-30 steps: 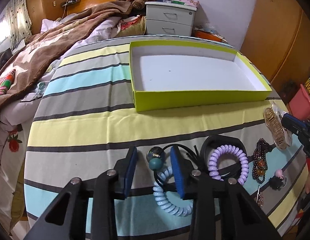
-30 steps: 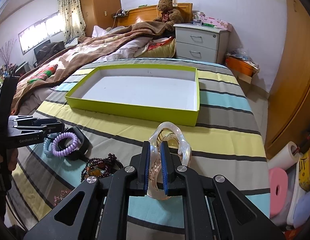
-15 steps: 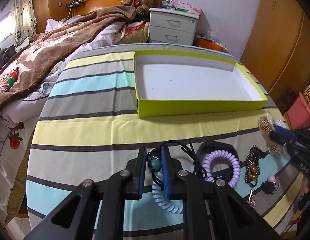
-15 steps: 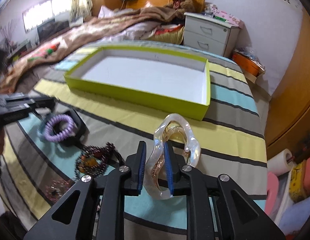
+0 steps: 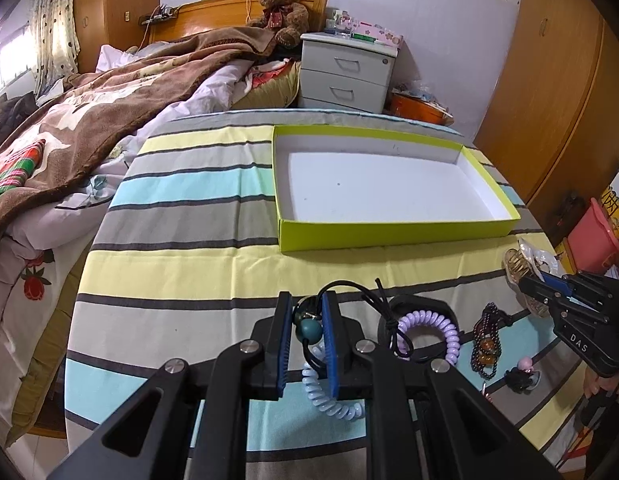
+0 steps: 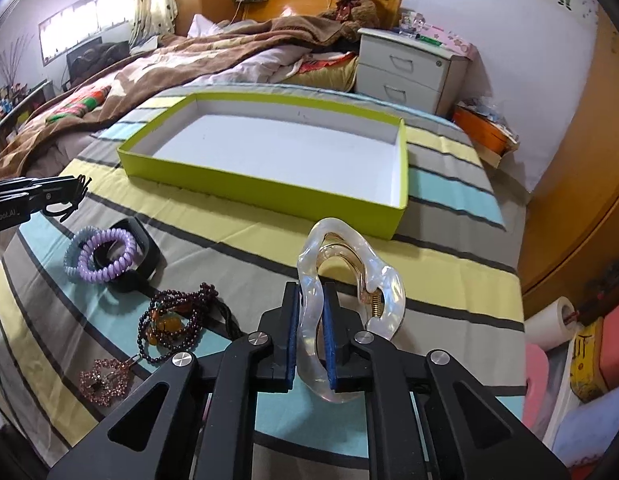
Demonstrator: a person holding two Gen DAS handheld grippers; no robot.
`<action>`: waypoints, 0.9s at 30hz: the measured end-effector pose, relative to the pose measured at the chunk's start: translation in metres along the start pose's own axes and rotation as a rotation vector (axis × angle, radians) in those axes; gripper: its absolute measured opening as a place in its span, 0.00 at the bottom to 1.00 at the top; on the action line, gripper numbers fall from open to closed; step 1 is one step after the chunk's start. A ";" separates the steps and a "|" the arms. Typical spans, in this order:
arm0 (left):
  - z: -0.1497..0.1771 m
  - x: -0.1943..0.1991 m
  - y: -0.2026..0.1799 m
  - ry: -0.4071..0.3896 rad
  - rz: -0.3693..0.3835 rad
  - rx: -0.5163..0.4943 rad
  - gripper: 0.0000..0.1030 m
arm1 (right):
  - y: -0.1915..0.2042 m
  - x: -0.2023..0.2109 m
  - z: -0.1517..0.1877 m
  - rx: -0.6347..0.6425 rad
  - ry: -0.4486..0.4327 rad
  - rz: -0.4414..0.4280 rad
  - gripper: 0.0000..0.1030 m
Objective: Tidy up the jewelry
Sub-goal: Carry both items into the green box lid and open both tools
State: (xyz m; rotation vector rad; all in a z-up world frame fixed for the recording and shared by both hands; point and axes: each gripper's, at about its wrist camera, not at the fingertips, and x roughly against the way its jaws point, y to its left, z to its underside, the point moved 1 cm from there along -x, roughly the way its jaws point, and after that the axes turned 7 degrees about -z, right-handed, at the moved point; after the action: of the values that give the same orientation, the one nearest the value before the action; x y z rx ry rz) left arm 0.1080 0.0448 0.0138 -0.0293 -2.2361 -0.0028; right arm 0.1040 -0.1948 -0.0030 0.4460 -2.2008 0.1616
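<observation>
My left gripper (image 5: 305,330) pinches the beaded black hair tie (image 5: 309,326); right gripper (image 6: 311,334) clamps the clear hair claw (image 6: 345,280). Green tray (image 6: 269,190) lies dead ahead, far side, nearer the right.

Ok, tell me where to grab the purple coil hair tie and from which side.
Take the purple coil hair tie on its near right arc, coming straight down from above. It lies flat across the black band, and its far left arc presses against the blue coil tie, so only that arc offers a free stretch to pinch.
</observation>
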 end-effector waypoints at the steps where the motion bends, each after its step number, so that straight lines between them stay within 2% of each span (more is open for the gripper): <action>1: -0.001 0.002 0.000 -0.004 0.005 0.001 0.15 | 0.000 0.003 -0.001 0.001 -0.007 0.002 0.11; 17: -0.041 0.026 -0.006 -0.079 0.013 0.001 0.15 | -0.001 0.043 -0.040 0.023 -0.108 0.039 0.11; 27: -0.075 0.021 -0.007 -0.107 0.028 0.004 0.15 | -0.006 0.040 -0.078 0.043 -0.130 0.055 0.11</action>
State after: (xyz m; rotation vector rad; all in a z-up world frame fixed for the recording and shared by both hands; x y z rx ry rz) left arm 0.1541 0.0369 0.0771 -0.0596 -2.3423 0.0186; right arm 0.1410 -0.1901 0.0761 0.4303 -2.3421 0.2161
